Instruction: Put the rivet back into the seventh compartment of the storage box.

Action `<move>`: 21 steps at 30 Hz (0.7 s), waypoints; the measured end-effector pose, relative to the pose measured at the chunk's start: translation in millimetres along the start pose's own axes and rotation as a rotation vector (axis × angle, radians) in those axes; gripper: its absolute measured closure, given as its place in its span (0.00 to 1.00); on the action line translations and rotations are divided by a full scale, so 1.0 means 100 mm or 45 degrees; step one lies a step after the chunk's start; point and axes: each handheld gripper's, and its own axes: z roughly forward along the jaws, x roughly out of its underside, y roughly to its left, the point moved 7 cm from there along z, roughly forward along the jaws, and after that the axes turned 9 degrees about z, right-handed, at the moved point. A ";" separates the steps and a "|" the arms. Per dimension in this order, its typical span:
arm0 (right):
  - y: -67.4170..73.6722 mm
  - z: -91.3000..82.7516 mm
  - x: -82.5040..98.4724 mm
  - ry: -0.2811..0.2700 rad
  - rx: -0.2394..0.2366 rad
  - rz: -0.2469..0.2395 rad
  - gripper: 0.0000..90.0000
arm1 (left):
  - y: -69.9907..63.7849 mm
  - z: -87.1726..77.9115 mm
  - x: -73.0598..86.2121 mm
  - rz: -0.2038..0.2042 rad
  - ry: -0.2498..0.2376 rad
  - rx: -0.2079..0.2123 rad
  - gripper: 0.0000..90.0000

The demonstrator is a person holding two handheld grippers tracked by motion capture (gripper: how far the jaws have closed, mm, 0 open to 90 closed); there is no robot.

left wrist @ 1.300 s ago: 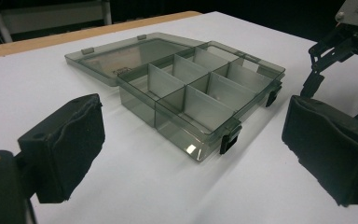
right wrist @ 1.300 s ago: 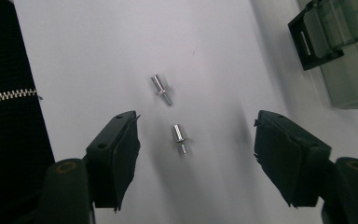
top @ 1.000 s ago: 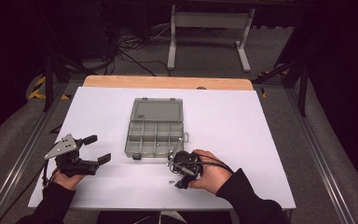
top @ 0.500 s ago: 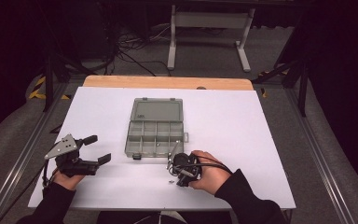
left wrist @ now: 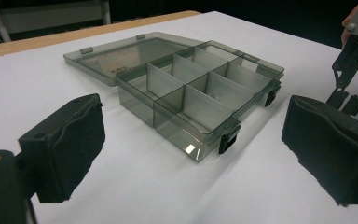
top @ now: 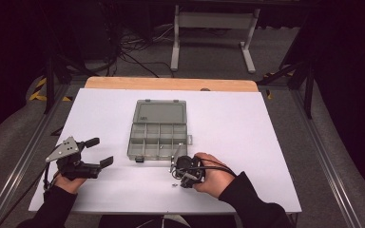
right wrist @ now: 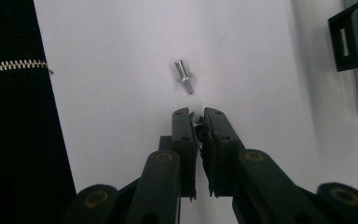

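Observation:
A smoky clear compartment box [top: 158,135] lies open at mid-table, its lid flat behind it; the box [left wrist: 191,88] has divided cells. My left gripper [top: 100,152] rests on the table left of it, open and holding nothing, its jaws [left wrist: 196,144] pointing at the box corner. My right gripper [top: 178,178] points down at the table just in front of the box. Its jaws [right wrist: 199,119] have just been closing and now stand almost together, with a small metal piece pinched at their tips. A small silver rivet [right wrist: 184,77] lies loose on the white sheet just beyond the tips, and the rivet [top: 173,184] sits left of the hand.
The white sheet [top: 247,142] covers the table, with a wooden strip [top: 171,84] along the far edge. The box latch [right wrist: 347,42] sits close to the right of my right jaws. A dark sleeve with a zipper [right wrist: 9,67] borders the sheet on the left.
The right gripper's jaws have drawn together over the small parts. Both hands have stayed where they were, and the box has not moved.

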 end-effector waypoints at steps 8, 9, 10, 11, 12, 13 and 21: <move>-0.04 -0.10 -0.02 -0.025 0.018 0.005 0.93 | 0.00 0.00 0.00 0.001 -0.003 0.000 0.07; -0.04 -0.11 -0.03 -0.031 0.020 0.007 0.93 | 0.00 0.00 0.00 -0.003 -0.001 0.002 0.07; -0.04 -0.13 -0.04 -0.040 0.021 0.009 0.93 | 0.00 0.00 0.00 -0.004 -0.002 0.002 0.07; -0.05 -0.15 -0.05 -0.051 0.025 0.007 0.93 | 0.00 0.00 0.00 -0.003 -0.001 0.002 0.07; -0.06 -0.17 -0.05 -0.057 0.030 0.001 0.93 | 0.00 0.00 0.00 -0.003 -0.001 0.002 0.07; -0.06 -0.19 -0.07 -0.070 0.033 0.011 0.93 | 0.00 0.00 0.00 -0.003 -0.001 0.002 0.07; -0.12 -0.32 -0.14 -0.122 0.045 0.026 0.93 | 0.00 0.00 0.00 0.001 -0.004 0.000 0.07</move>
